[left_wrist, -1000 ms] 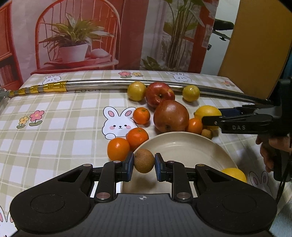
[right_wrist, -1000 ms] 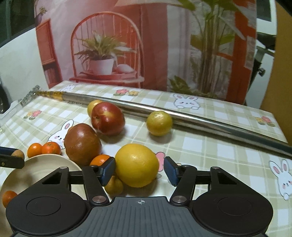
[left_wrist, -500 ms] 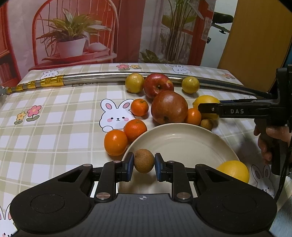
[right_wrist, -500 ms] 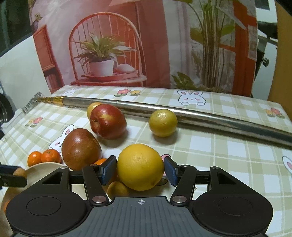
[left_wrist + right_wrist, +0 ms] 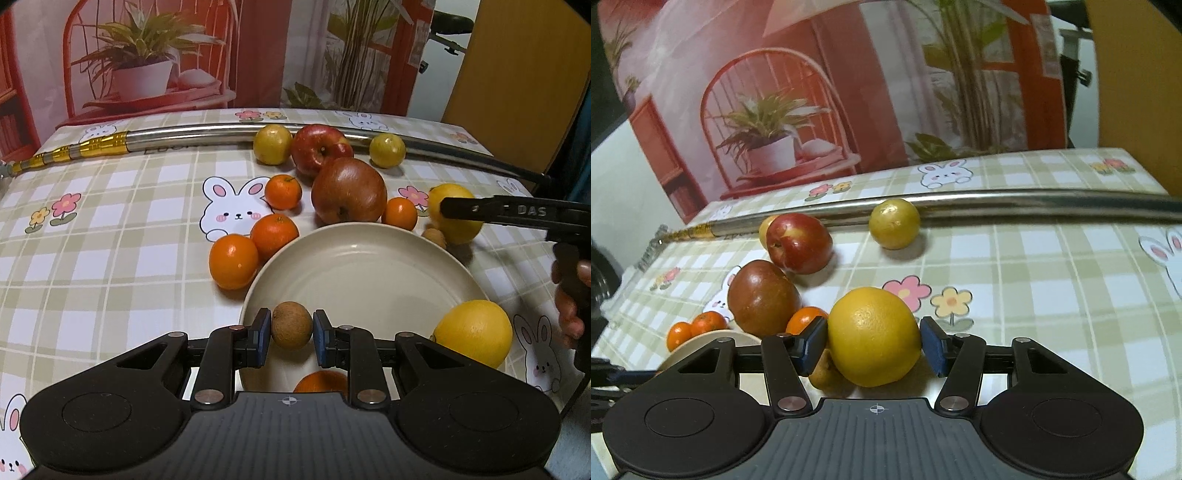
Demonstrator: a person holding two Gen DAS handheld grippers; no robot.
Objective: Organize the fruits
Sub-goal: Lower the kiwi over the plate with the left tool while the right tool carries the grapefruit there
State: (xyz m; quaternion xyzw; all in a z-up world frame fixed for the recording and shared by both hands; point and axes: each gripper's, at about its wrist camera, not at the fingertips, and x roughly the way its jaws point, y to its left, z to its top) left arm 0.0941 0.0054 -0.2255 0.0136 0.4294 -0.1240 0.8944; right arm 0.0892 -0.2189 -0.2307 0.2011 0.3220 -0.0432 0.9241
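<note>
A: Which lettering can be read?

B: "DAS", in pale capitals, is printed on the black finger of the right gripper (image 5: 458, 209). Engraved letters are seen on the long silver metal tube (image 5: 192, 133) with gold fittings, but they cannot be deciphered.

glossy plate (image 5: 369, 266), polished metal pole (image 5: 207, 134)

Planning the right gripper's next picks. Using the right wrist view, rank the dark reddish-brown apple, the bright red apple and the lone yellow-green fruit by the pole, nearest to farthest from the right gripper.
1. Dark reddish-brown apple: just left of the right gripper, by the plate.
2. Bright red apple: farther back, left.
3. Yellow-green fruit: farthest, against the metal pole.
</note>
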